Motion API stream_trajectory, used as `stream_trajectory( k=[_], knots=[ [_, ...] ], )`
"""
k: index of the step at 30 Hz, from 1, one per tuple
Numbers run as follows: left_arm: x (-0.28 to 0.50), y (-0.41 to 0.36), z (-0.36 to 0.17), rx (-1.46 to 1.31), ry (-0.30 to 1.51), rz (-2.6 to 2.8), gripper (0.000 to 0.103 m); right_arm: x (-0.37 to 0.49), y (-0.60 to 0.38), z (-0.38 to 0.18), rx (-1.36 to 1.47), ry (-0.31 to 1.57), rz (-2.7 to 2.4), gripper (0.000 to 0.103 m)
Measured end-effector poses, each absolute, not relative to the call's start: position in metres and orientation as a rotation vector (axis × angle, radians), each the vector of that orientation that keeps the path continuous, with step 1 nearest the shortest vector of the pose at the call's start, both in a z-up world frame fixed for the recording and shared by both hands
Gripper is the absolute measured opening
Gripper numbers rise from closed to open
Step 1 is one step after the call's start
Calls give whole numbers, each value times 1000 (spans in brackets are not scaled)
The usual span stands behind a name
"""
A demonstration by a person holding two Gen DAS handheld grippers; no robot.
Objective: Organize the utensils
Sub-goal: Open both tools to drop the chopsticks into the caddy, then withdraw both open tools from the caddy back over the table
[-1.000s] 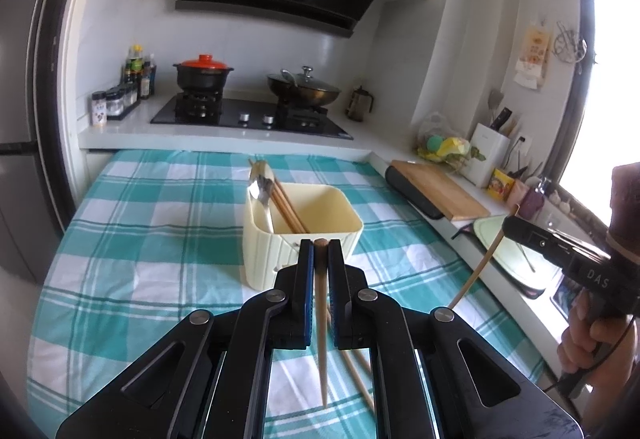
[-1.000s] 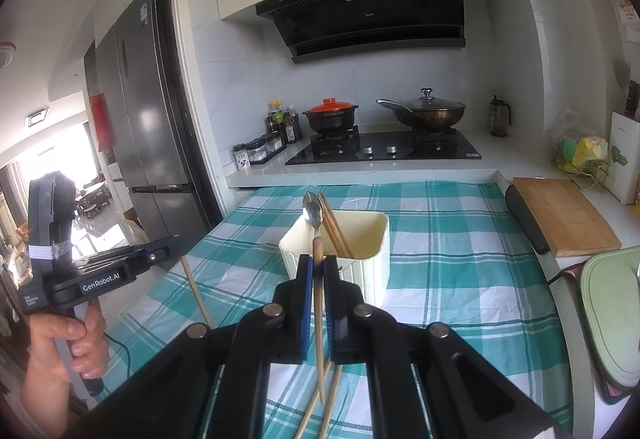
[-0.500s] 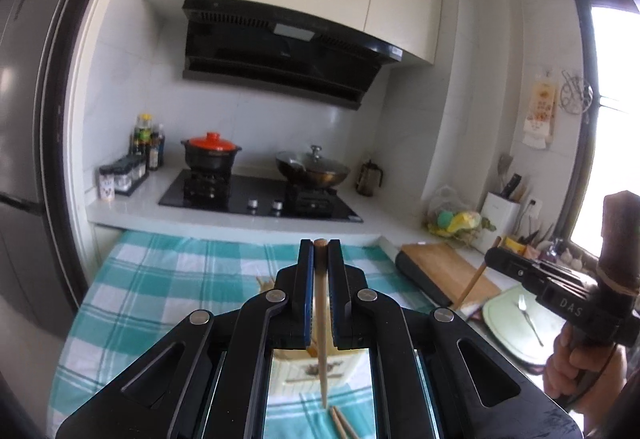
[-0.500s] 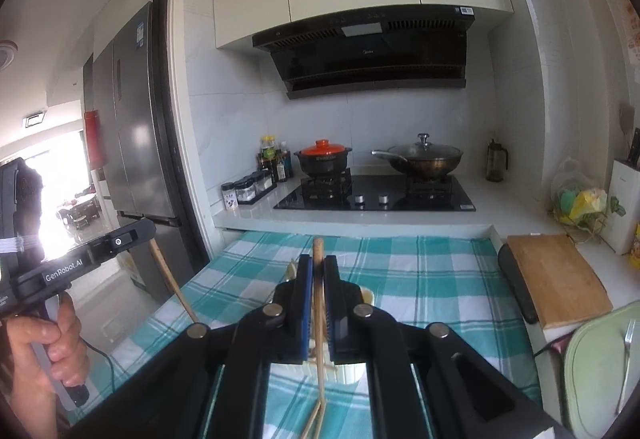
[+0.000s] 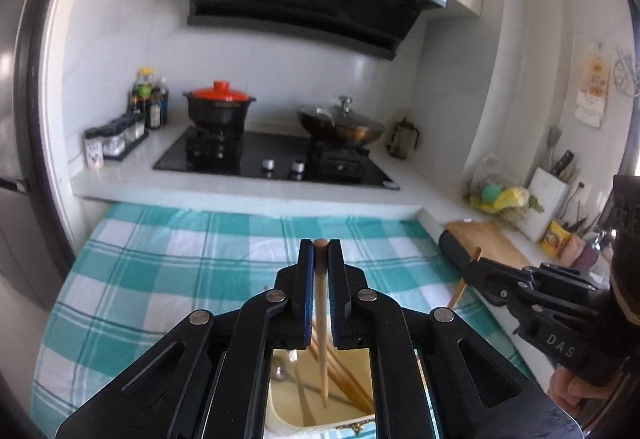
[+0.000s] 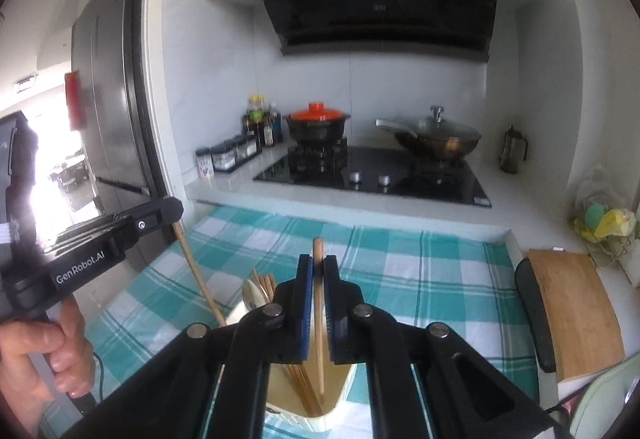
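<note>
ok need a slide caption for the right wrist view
Right gripper shut on a chopstick above the cream utensil holder.

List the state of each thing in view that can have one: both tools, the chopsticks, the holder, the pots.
left tool: shut on a chopstick, tip down over the holder.
right tool: shut on another chopstick, tip down in the holder's mouth.
cream holder: upright, chopsticks and a spoon inside.
black pot: red lid on.
wok: glass lid on.
</note>
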State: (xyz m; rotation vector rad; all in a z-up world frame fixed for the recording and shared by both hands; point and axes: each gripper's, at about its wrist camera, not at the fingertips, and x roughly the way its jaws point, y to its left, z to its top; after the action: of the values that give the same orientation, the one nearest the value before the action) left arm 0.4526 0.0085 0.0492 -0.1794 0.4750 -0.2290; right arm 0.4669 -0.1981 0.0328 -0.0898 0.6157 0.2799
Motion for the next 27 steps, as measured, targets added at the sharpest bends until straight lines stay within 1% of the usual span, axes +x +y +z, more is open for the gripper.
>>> stream_trajectory(
  k=[4, 7, 8, 9, 10, 11, 12, 13, 16, 17, 18, 21, 27],
  knots=[
    [476, 1, 19, -179, 575, -236, 4, 497, -198, -8, -81, 751, 291, 6],
    [487, -5, 8, -160, 619, -213, 6, 511, -199, -26, -50, 796, 305, 6],
    [489, -5, 7, -160, 631, -209, 14, 515, -201, -29, -34, 801, 307, 8],
    [489, -4, 7, -163, 641, -206, 30, 518, -202, -32, -18, 806, 306, 12],
    [485, -2, 9, -166, 639, -199, 39, 520, -203, -32, 0, 806, 302, 26],
    [480, 1, 11, -166, 629, -190, 55, 519, -206, -30, 20, 796, 299, 41],
    [473, 4, 13, -160, 617, -180, 65, 517, -207, -28, 38, 779, 296, 45],
    [467, 7, 16, -151, 613, -173, 67, 512, -210, -23, 52, 760, 293, 47],
    [438, 16, 17, -116, 636, -170, 74, 493, -214, -12, 50, 740, 293, 47],
    [425, 19, 15, -103, 650, -168, 79, 481, -216, -10, 45, 738, 291, 47],
    [412, 22, 11, -88, 666, -166, 82, 471, -218, -8, 38, 738, 292, 48],
    [367, 23, -14, -33, 737, -173, 83, 431, -225, -11, -7, 754, 298, 53],
    [286, 13, -67, -20, 816, -133, 83, 324, -237, -47, -123, 789, 259, 53]
  ],
)
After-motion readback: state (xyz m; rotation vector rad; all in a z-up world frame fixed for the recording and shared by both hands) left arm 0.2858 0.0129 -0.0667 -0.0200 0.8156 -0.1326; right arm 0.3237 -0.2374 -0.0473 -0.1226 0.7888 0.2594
